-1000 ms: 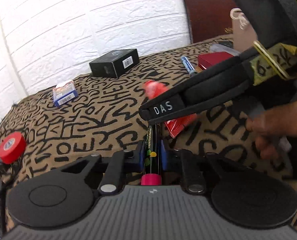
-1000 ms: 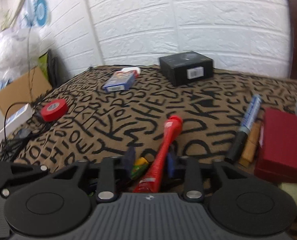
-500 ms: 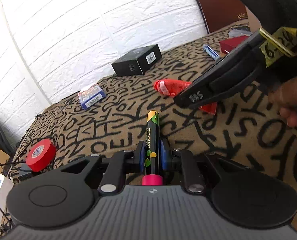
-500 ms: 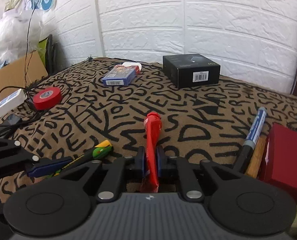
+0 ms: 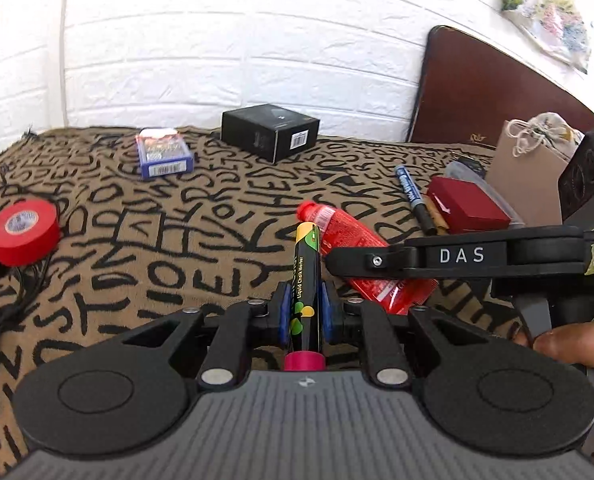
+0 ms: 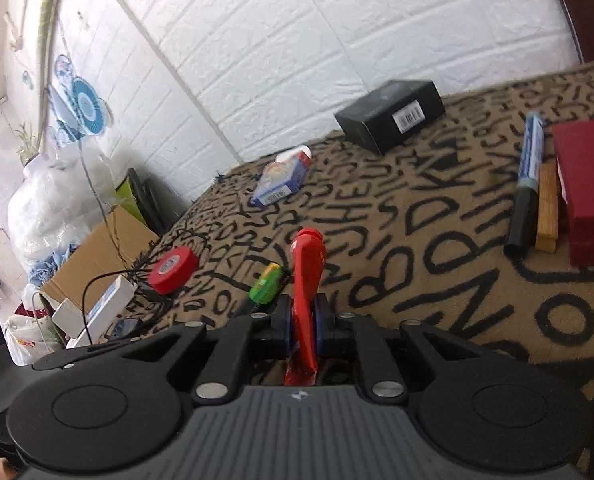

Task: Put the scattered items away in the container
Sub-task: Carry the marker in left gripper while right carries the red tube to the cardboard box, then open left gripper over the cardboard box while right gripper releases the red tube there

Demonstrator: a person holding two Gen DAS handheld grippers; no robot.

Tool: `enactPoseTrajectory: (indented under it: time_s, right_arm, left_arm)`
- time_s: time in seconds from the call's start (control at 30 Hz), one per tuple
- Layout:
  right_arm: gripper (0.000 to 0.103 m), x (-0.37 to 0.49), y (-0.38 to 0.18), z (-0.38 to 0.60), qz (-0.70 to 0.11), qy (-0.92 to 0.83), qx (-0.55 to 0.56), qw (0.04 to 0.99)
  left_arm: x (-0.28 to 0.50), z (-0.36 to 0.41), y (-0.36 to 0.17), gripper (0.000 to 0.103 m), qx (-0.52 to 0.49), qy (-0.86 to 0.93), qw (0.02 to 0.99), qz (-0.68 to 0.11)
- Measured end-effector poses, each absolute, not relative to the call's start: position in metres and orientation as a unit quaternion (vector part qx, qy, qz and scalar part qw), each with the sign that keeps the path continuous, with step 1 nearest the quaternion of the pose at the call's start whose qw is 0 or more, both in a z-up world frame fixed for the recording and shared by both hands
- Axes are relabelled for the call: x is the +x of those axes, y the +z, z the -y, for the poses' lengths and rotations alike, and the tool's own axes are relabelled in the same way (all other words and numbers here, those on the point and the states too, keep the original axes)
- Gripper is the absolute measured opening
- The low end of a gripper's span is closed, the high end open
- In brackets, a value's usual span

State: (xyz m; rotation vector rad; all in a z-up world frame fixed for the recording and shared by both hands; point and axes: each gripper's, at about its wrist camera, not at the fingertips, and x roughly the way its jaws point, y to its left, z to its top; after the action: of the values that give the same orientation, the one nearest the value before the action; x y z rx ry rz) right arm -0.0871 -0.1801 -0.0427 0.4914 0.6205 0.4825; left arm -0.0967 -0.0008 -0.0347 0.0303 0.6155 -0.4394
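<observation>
My left gripper (image 5: pixel 304 314) is shut on a black chalk marker (image 5: pixel 305 284) with a yellow tip and a pink rear cap, held above the patterned cloth. My right gripper (image 6: pixel 301 326) is shut on a red tube (image 6: pixel 307 276), gripped at its flat tail with its cap pointing forward. In the left wrist view the red tube (image 5: pixel 353 236) lies just right of the marker, under the right gripper's black side arm (image 5: pixel 457 258). In the right wrist view the marker's yellow-green tip (image 6: pixel 267 282) shows just left of the tube. No container is plainly visible.
On the cloth: red tape roll (image 5: pixel 23 232), blue card box (image 5: pixel 163 154), black box (image 5: pixel 271 132), blue marker (image 5: pixel 415 198), red box (image 5: pixel 467 204). A tan bag (image 5: pixel 531 164) stands at the right. A cardboard box (image 6: pixel 97 256) and cables sit off the cloth's left edge.
Both grippers have rolled and the views tilted. The left gripper with the marker has shifted and risen. The right gripper has stayed clamped on the red tube, lifting it off the cloth.
</observation>
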Motion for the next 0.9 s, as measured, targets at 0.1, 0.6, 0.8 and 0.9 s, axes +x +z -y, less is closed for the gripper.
enactPoseTrajectory:
  time_s: [0.1,0.6,0.8,0.9]
  right_arm:
    - [0.011,-0.095,-0.023,0.181,-0.271,0.238,0.232,0.903]
    - [0.012,-0.203,0.085,0.299,-0.12,0.096,0.201,0.968]
    - [0.012,-0.243,0.082,0.374,-0.095,-0.007,0.221,0.971]
    - [0.012,-0.256,0.073,0.408,-0.096,-0.053,0.227,0.968]
  left_arm:
    - [-0.101,-0.001,-0.023,0.018,0.008,-0.218,0.934,-0.284]
    - [-0.145,0.135,0.069,0.018,0.045,-0.387,0.908,-0.154]
    - [-0.127,0.218,0.066,0.018,0.051,-0.423,0.889,-0.168]
    - [-0.107,0.235,0.048,0.017,0.066,-0.406,0.89,-0.196]
